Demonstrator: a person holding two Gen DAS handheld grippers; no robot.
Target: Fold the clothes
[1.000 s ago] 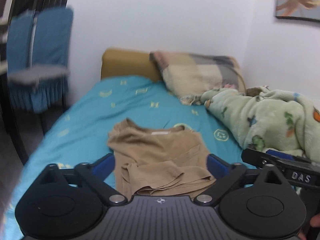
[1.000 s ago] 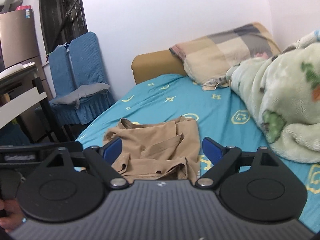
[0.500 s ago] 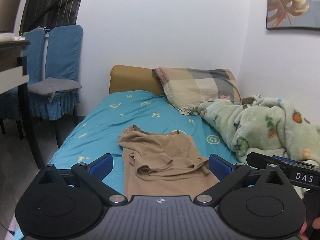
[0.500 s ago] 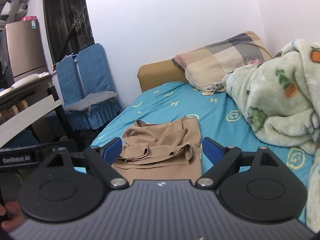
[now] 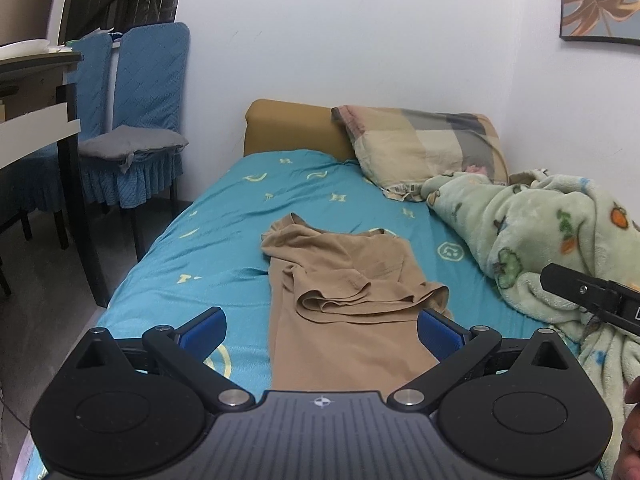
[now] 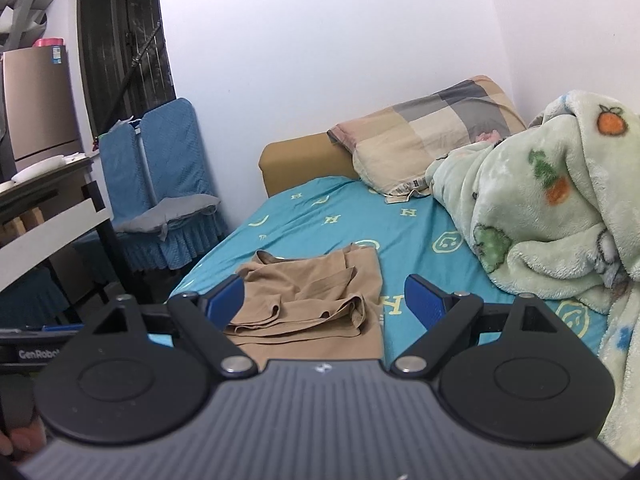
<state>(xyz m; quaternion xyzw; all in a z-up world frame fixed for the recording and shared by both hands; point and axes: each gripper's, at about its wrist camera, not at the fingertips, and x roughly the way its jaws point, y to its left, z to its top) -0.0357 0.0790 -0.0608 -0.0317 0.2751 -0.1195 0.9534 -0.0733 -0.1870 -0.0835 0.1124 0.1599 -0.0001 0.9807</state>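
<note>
My left hand-held gripper (image 5: pixel 322 330) and right hand-held gripper (image 6: pixel 324 300) gape wide, holding nothing. The tan shirt (image 5: pixel 348 280) lies half-folded on the bed (image 5: pixel 224 248) just beyond them.

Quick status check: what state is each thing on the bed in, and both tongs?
Tan shirt: partly folded, flat on the bed sheet, held by nothing.
Green blanket: bunched in a heap.
Pillow: leaning on the headboard.
Left tongs: open, empty.
Right tongs: open, empty.

Black ribbed housings with round side discs, silver pivot screws and blue finger pads on left gripper (image 5: pixel 322 330) and right gripper (image 6: pixel 324 304); white crosshair mark at centre.
</note>
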